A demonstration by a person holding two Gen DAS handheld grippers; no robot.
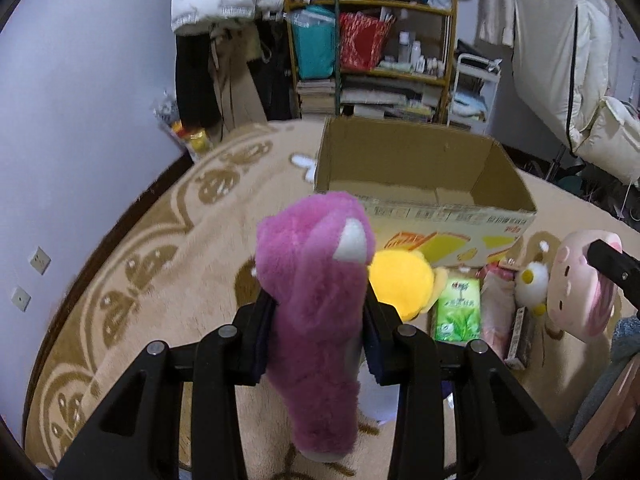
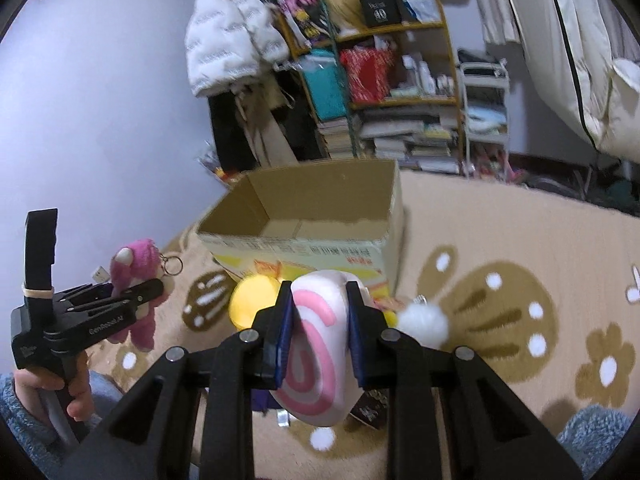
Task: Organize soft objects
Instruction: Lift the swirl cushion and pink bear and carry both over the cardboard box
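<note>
On the beige carpet with its brown flower and leaf pattern (image 1: pixel 132 240), an open brown cardboard box with yellow printed sides (image 1: pixel 420 184) stands at the far middle, its top flaps open and its inside showing bare card. Near its front wall lie a round yellow plush toy (image 1: pixel 400 280), a green tissue packet with a leaf print (image 1: pixel 458 310), and a small white fluffy pompom toy with yellow spots (image 1: pixel 532 280), all close together.

The left gripper (image 1: pixel 316 312) is held above the carpet, its jaws pinching a magenta furry plush bear with a white ear patch (image 1: pixel 316 280) around the body; the toy stands upright between the blue pads, head towards the box. In the right wrist view the same bear hangs in those jaws at the left, a metal keyring (image 2: pixel 173 266) dangling from its head, and a person's hand (image 2: pixel 52 388) in a blue fleece sleeve grips the tool's handle.

The right gripper (image 2: pixel 318 320) holds a pale pink round plush cushion with a pink spiral (image 2: pixel 316 344). Its jaws are closing on the cushion, the pads pressing its sides so the soft edge bulges between them. The cushion is raised off the carpet, just in front of the box.

Beyond the box, a wooden shelf unit crowded with books, bottles and bags (image 2: pixel 400 80) stands against the far wall, with a white padded jacket (image 2: pixel 228 40) hanging to its left.
</note>
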